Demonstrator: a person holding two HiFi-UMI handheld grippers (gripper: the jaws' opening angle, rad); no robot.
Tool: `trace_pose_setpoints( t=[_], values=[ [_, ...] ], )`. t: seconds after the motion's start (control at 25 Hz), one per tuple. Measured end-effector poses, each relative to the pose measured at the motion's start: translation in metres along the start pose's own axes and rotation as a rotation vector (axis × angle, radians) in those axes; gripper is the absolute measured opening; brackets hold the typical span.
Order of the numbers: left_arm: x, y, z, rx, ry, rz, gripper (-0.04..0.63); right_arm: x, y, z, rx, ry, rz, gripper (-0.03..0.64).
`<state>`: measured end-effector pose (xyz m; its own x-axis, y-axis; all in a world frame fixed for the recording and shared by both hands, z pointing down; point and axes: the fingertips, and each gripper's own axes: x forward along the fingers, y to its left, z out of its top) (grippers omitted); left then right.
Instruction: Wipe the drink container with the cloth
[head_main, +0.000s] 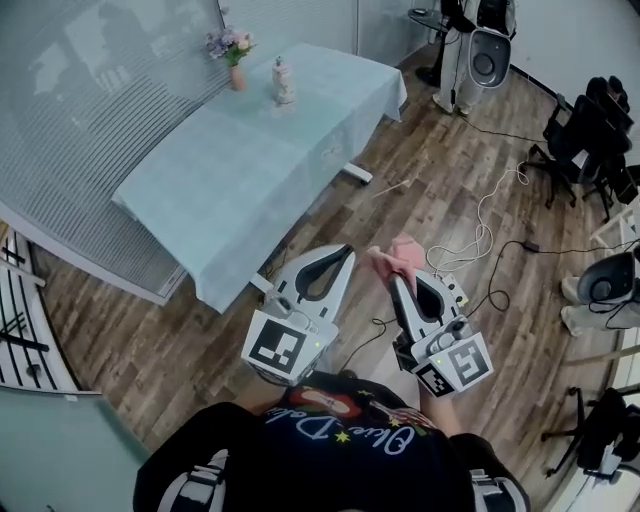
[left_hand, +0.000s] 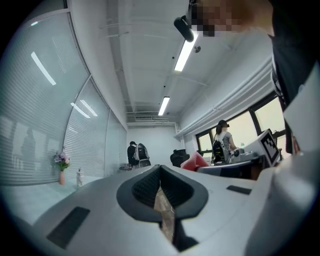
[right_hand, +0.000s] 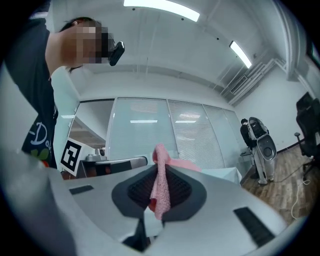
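Note:
The drink container (head_main: 284, 80), a small pale bottle, stands upright at the far end of the table (head_main: 230, 190) with a light blue cover, and shows small in the left gripper view (left_hand: 79, 177). Both grippers hang over the wooden floor, well short of the table. My right gripper (head_main: 395, 278) is shut on a pink cloth (head_main: 400, 255), which bunches out past its tips (right_hand: 161, 172). My left gripper (head_main: 347, 250) is shut with nothing in it, its jaws meeting at the tips (left_hand: 160, 167). The cloth (left_hand: 195, 161) also shows in the left gripper view.
A vase of flowers (head_main: 236, 60) stands beside the bottle. Cables (head_main: 485, 225) trail across the floor at the right. Office chairs (head_main: 590, 140) and a white machine (head_main: 485, 50) stand at the back right. Two people (left_hand: 135, 152) (left_hand: 221, 140) stand far off.

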<state>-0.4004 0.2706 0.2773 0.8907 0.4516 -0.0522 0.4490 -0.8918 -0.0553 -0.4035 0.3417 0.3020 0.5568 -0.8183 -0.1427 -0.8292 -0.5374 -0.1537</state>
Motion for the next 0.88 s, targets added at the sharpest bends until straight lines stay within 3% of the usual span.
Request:
trace_pose_setpoints(
  t=[0.2,0.44,0.88],
  values=[
    [0.025,0.024,-0.012,-0.023,0.016,-0.031,0.003,0.018,-0.022,-0.006,0.009,0.028,-0.055,0.023],
    [0.032,0.042,-0.026,-0.035,0.04,-0.023,0.003,0.032,-0.03,-0.014,0.027,0.04,-0.058,0.023],
    [0.079,0.155,-0.054,-0.063,0.056,0.001,0.003,0.144,-0.07,-0.04,0.04,0.087,-0.062,0.025]
  ],
)
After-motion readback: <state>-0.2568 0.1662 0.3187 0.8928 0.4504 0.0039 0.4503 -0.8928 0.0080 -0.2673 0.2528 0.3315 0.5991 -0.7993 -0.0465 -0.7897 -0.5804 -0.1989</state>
